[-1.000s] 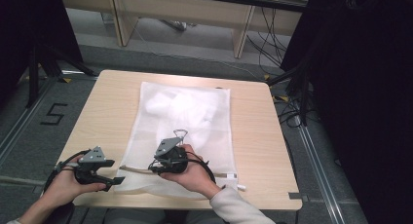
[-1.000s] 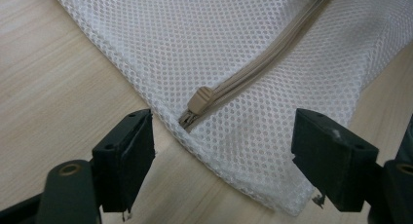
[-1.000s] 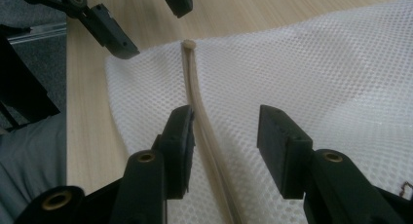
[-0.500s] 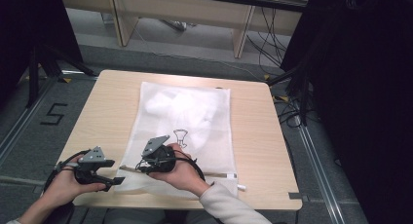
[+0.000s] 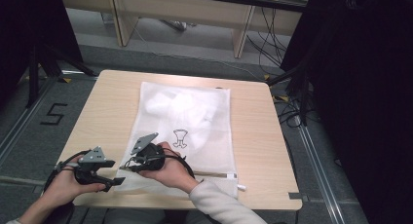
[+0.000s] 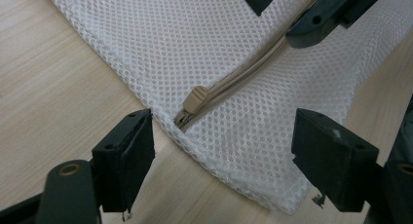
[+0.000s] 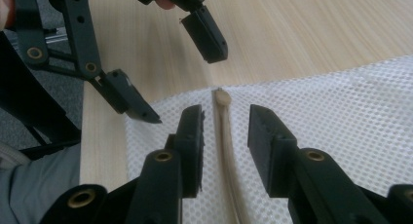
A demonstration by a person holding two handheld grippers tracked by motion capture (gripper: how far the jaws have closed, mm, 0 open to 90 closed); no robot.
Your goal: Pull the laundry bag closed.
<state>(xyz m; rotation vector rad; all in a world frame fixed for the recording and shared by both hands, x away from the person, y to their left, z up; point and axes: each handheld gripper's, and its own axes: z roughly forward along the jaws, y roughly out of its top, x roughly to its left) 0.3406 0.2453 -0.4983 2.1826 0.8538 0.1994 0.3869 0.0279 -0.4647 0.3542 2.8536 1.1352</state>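
Bag: your white mesh bag [image 5: 187, 124] lies flat, beige zipper pull [image 6: 196, 98] at its near corner.
Left tongs [image 6: 221, 158]: spread wide.
Right tongs [image 7: 225, 124]: have just been narrowing, astride the zipper, not pinching; moved left since earlier.

the mesh bag [image 5: 187, 124] lies flat on the table [image 5: 253, 112], its near left corner by both grippers. the zipper pull [image 6: 196, 98] sits between and just ahead of the left gripper [image 6: 221, 153]'s 2 fingers, at the zipper [image 7: 225, 136]'s end. the zipper runs between the right gripper [image 7: 225, 121]'s 2 fingers; the pull lies just beyond their tips, the left gripper farther beyond it.
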